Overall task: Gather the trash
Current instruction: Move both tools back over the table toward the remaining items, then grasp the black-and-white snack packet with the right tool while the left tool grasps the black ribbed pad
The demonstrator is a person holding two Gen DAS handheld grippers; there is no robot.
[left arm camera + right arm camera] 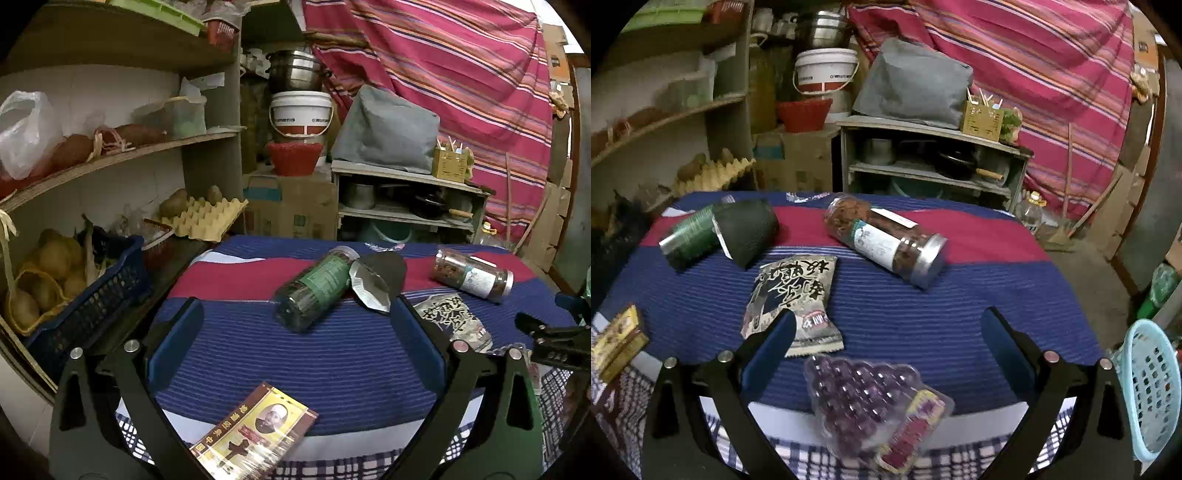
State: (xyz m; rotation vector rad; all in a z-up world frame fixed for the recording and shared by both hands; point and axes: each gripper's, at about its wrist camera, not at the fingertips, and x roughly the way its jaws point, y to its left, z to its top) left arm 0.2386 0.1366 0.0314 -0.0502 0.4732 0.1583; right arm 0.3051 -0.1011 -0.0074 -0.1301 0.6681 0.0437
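We held the left gripper [295, 325] spread wide and empty above the striped cloth [295, 362], the yellow box [255, 432] below its fingers and the green bottle [314, 288] beyond, touching a foil pouch [376, 280]. Our right gripper [888, 332] also gaped wide with nothing in it, over the purple blister pack [864, 402]; its left finger overlapped the black-and-white snack packet [792, 295]. The clear jar [886, 243] lay on its side farther off. A light blue basket [1148, 391] stood off the table's right edge; shelves [122, 155] crowded the left.
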